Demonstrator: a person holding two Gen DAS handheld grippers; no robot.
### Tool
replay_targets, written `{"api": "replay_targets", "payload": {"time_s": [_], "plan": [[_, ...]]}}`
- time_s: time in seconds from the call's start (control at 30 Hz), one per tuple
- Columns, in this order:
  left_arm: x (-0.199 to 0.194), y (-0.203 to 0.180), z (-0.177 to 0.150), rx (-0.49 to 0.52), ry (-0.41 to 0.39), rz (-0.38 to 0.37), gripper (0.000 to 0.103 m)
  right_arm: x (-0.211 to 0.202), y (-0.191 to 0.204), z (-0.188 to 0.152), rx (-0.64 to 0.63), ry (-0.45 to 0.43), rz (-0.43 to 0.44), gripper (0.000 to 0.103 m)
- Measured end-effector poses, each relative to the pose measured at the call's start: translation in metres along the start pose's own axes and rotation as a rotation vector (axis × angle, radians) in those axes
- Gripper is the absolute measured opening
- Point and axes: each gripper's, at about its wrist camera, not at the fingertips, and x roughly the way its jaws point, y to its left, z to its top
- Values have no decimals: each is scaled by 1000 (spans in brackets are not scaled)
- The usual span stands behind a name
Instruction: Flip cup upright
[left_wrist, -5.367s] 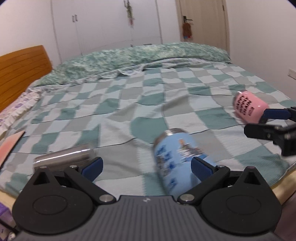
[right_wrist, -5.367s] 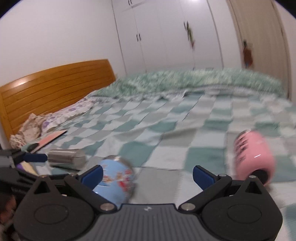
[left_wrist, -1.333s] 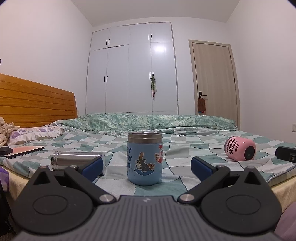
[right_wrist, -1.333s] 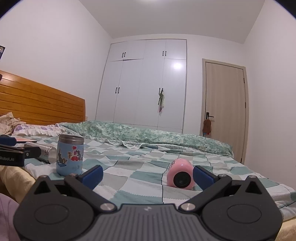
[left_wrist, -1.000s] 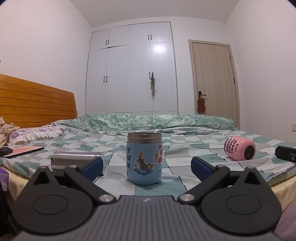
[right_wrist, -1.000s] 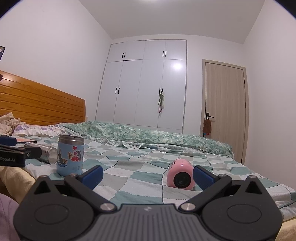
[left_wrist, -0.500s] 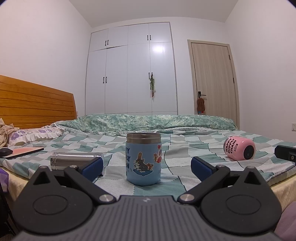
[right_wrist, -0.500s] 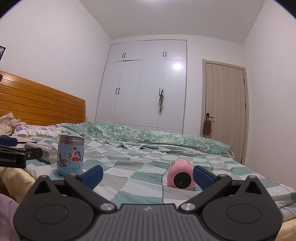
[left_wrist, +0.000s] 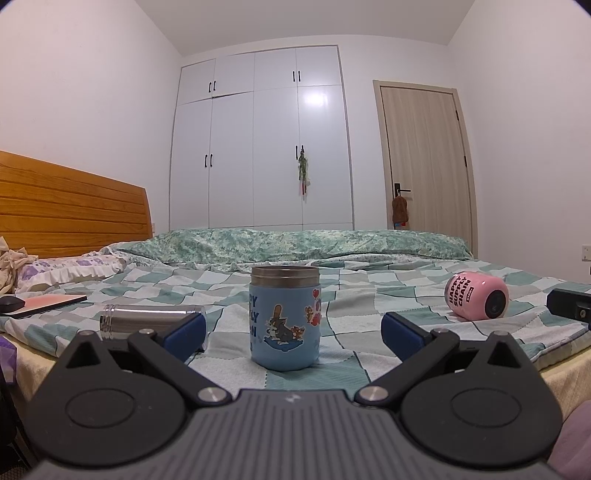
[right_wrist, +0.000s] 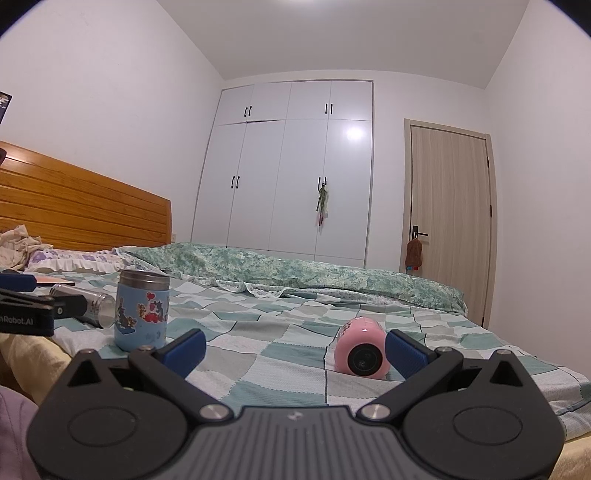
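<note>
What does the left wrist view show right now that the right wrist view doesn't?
Only the left wrist view shows the pink cup's lettering and the full side of the steel flask. Only the right wrist view shows the left tongs from outside. Both show the blue cup standing upright, the pink cup lying on its side on the checked bedspread, and open tongs holding nothing.

The blue cup (left_wrist: 284, 317), earlier lying tipped between the left gripper's (left_wrist: 293, 334) fingers, now stands upright, apparently released.
</note>
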Motion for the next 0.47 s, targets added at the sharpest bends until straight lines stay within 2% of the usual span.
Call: {"api": "replay_targets", "payload": {"time_s": [0.47], "plan": [[0,1,1,-2,3,-1,103,0,1,0,-2,0,1,103]]}}
